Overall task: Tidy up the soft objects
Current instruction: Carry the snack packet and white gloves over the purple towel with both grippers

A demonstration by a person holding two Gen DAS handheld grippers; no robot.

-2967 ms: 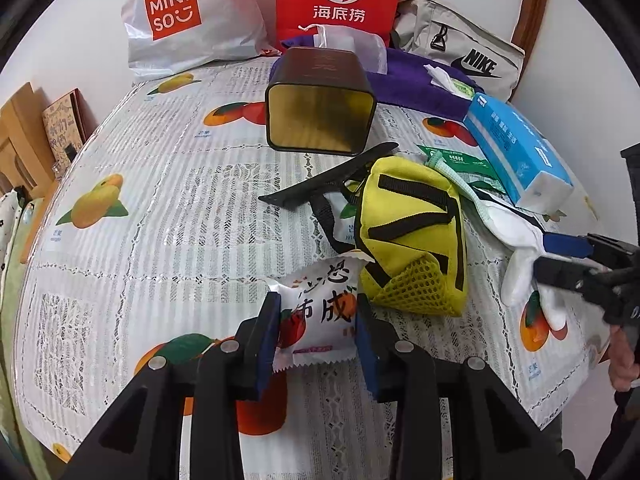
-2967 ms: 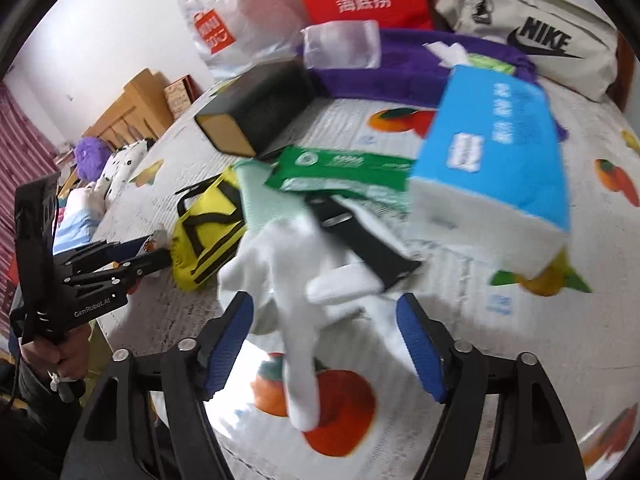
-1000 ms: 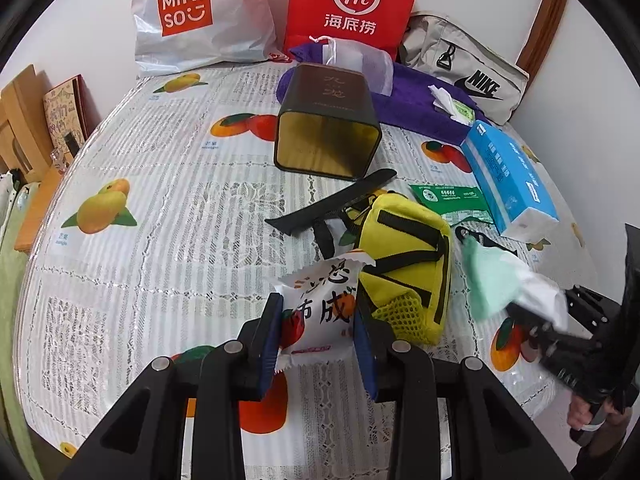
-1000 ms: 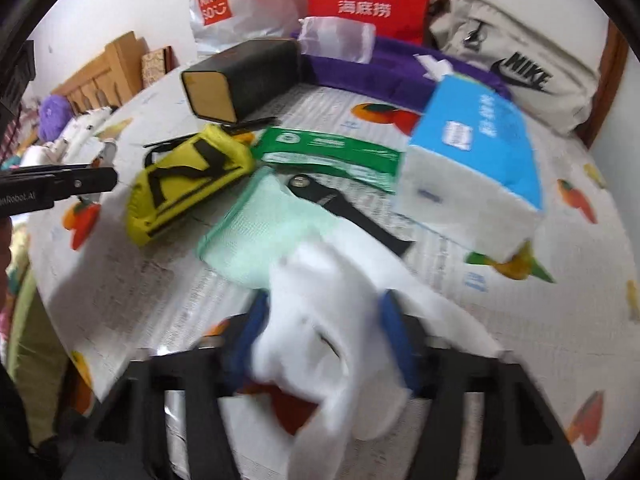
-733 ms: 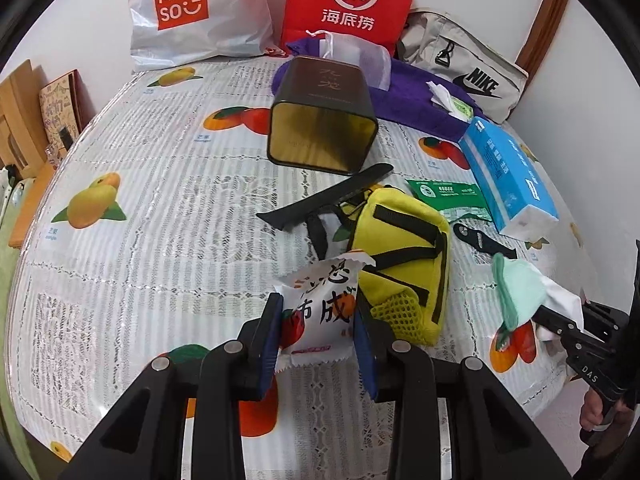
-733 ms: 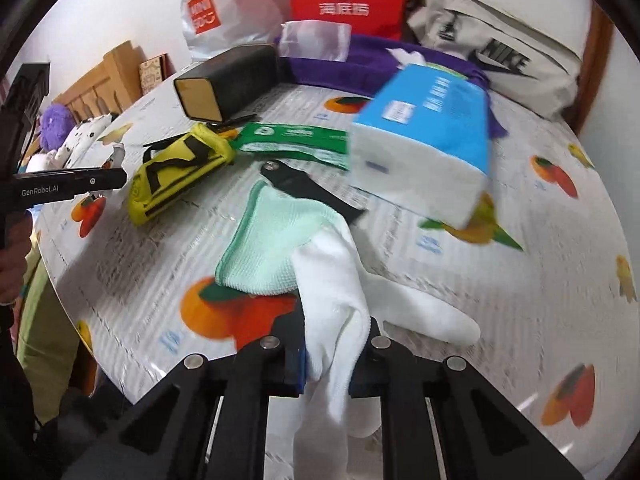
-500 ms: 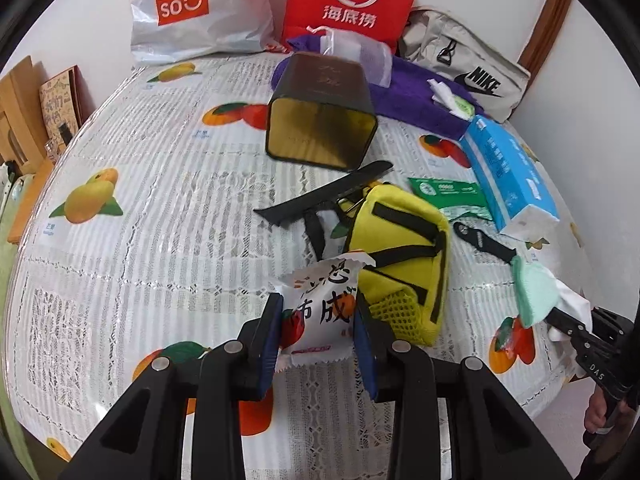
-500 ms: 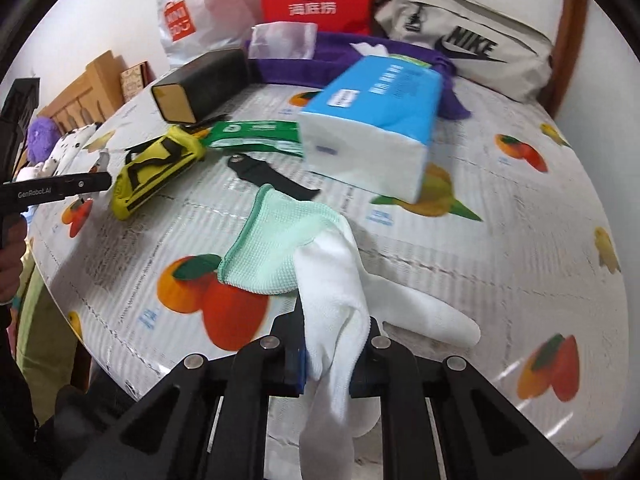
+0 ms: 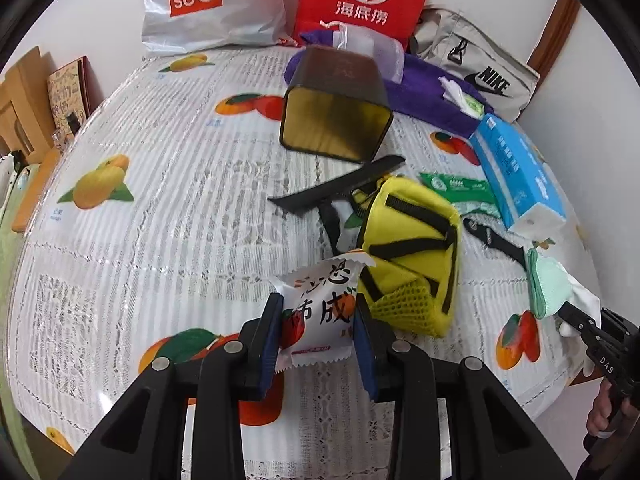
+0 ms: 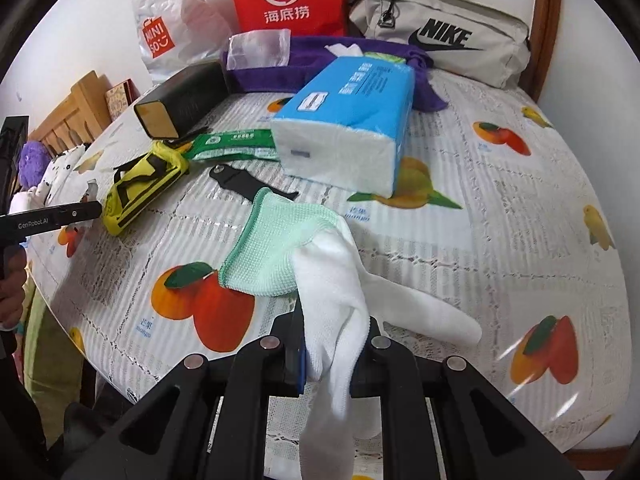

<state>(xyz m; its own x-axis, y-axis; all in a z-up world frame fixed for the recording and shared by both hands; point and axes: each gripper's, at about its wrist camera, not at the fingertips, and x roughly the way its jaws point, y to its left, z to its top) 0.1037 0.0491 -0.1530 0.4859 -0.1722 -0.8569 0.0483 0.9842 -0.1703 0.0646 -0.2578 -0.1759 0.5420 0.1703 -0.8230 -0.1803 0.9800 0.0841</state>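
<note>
We are gripping the snack packet point(image 9: 318, 312) with the left gripper point(image 9: 316, 344) at the bench's point(image 9: 160, 208) near edge; the right gripper point(image 10: 332, 354) is pinching the white glove point(image 10: 340, 300); next, we judge, both need carrying toward the open tin point(image 9: 336, 128).

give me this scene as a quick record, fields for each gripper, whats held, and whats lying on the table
left gripper: shut on snack packet
right gripper: shut on white glove, mint cuff resting on table
beside packet: yellow pouch
far side: tissue pack, green wipes, dark box on its side
back edge: purple cloth, three bags
</note>
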